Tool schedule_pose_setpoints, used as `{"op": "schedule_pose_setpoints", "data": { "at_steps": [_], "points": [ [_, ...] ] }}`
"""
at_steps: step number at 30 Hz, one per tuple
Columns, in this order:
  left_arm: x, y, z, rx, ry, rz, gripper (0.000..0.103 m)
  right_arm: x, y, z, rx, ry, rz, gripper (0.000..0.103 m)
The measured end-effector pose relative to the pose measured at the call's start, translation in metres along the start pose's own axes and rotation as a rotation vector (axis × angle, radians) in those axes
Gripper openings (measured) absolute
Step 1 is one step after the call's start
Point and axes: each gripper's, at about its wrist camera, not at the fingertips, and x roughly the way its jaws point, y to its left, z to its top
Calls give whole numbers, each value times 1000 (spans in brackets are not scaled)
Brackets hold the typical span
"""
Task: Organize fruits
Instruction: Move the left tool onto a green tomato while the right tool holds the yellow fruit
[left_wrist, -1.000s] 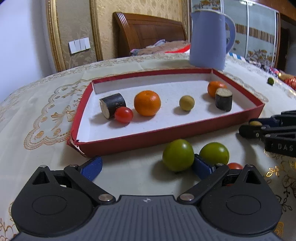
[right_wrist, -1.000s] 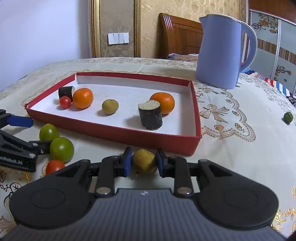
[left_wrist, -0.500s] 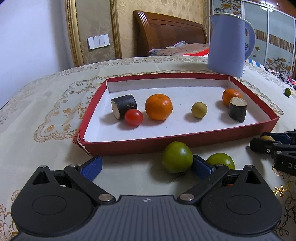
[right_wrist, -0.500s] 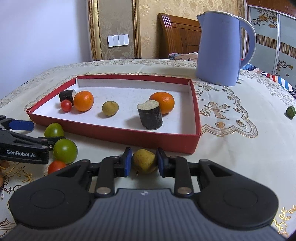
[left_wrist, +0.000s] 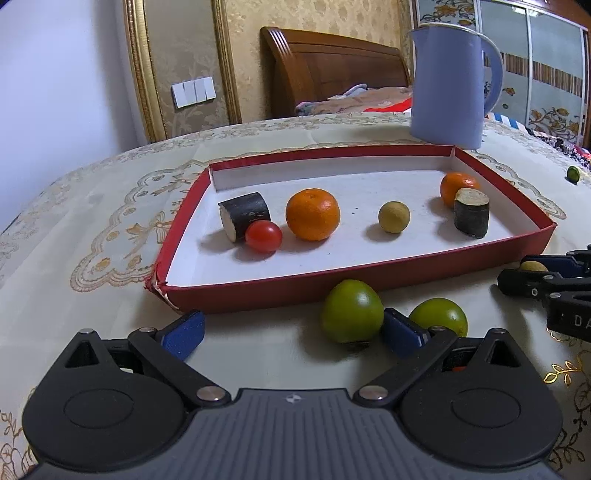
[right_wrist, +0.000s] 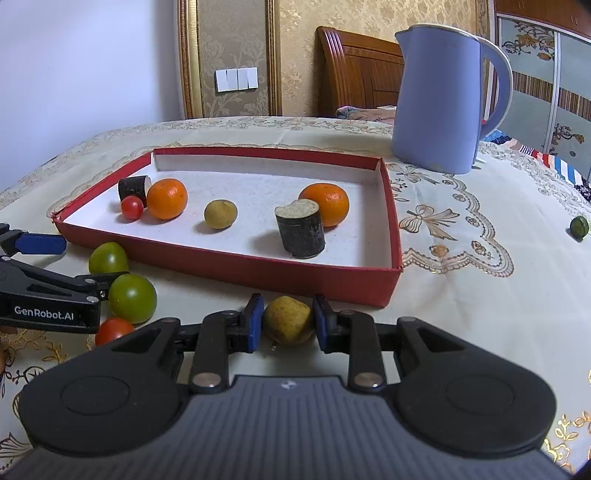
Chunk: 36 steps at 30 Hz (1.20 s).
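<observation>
Left claw (left_wrist: 291, 328): held released, blue pads spread wide, low over the bench (left_wrist: 74, 236) in front of the tray.
Green fruit, nearer (left_wrist: 351, 311): seen on the bench just inside the claw's right pad (left_wrist: 402, 330), against the tray's front wall; contact with the pad cannot be told.
Green fruit, second (left_wrist: 439, 316): lying just outside that pad.
Red tomato on bench (right_wrist: 112, 329): beside the second green fruit, partly hidden by the left claw.
Red tray (left_wrist: 280, 286): loaded, left to right, with a dark cut cylinder on its side (left_wrist: 243, 215), a cherry tomato (left_wrist: 263, 236) touching it, an orange (left_wrist: 312, 214), a yellow-brown ball fruit (left_wrist: 393, 217), an upright dark cylinder (left_wrist: 471, 218) with a second orange (left_wrist: 458, 184) behind.
Right claw (right_wrist: 288, 323): clenched on a yellow-brown fruit (right_wrist: 288, 320), just before the tray's front right wall.
Blue jug (right_wrist: 439, 99): standing behind the tray's right corner.
Small green fruit (right_wrist: 578, 227): alone, well apart at far right.
</observation>
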Motion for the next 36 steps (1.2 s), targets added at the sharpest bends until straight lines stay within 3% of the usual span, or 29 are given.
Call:
{"op": "schedule_pose_setpoints", "data": {
  "at_steps": [7, 9, 11, 16, 21, 36],
  "points": [
    [-2, 0, -1, 3, -13, -8, 93, 0, 2, 0, -11, 2, -8, 28],
    [-3, 0, -1, 1, -20, -17, 74, 0, 2, 0, -13, 3, -9, 28],
    [-4, 1, -1, 0, -26, -22, 64, 0, 2, 0, -15, 3, -11, 28],
    [-4, 0, -1, -4, -26, -32, 61, 0, 2, 0, -16, 3, -11, 28],
    [-5, -3, -2, 11, -33, -39, 51, 0, 3, 0, -22, 4, -15, 28],
    [-4, -2, -1, 8, -32, -43, 51, 0, 4, 0, -20, 3, -15, 28]
  ]
}}
